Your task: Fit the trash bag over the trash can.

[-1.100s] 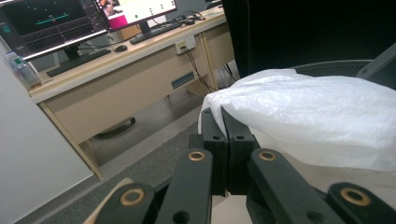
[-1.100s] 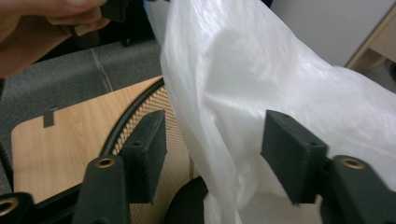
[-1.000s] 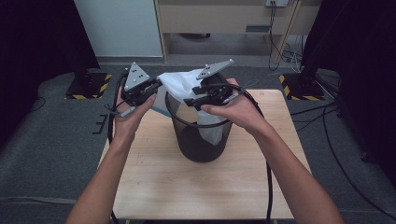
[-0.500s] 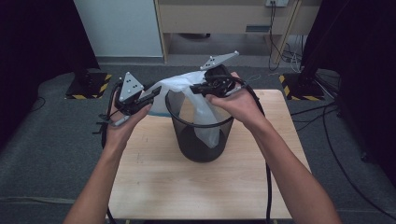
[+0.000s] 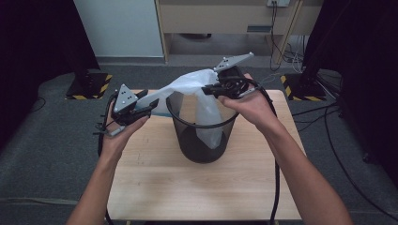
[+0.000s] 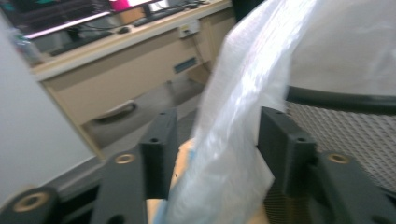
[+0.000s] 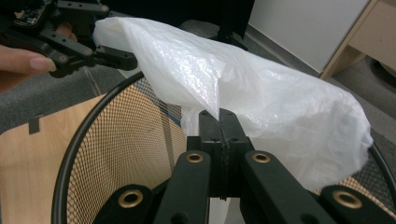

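stretching a white plastic bag (image 5: 197,89) over the mesh bin (image 5: 202,136) at the bench's (image 5: 155,187) centre — right gripper (image 5: 212,89) pinched shut on the bag at twelve o'clock of the rim, left gripper (image 5: 146,106) at nine o'clock, jaws just opened half-wide, film slack between them.

Even overhead light keeps the desk (image 5: 155,187) bright while the room's corners fall black, and the left gripper view is soft with blur, the plastic bag (image 6: 243,107) glaring white close up.
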Demonstrator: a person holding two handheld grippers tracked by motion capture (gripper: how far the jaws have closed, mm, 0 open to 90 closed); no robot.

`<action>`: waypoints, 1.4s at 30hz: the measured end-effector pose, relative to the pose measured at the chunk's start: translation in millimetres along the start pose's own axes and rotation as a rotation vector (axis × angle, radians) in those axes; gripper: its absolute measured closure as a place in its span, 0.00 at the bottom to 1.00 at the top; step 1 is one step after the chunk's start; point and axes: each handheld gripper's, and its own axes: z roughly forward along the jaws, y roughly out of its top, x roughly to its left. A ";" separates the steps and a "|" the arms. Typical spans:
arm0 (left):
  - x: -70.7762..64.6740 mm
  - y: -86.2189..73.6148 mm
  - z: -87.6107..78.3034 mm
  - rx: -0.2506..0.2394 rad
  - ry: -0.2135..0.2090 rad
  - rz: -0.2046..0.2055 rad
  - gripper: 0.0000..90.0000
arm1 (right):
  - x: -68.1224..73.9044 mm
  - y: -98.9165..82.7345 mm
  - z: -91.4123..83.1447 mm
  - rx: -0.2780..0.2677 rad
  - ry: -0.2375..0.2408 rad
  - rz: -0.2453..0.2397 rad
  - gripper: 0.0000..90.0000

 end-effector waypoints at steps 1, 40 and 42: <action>0.0 0.0 0.0 0.000 0.000 0.000 0.65 | 0.0 0.0 0.0 0.000 0.000 0.000 1.00; -2.9 58.3 -6.3 -0.070 -0.052 0.057 0.94 | -40.5 -31.0 1.9 0.077 0.162 0.125 1.00; -2.7 58.4 -5.7 -0.068 -0.051 0.058 0.94 | -44.1 -32.0 3.7 0.081 0.168 0.132 0.98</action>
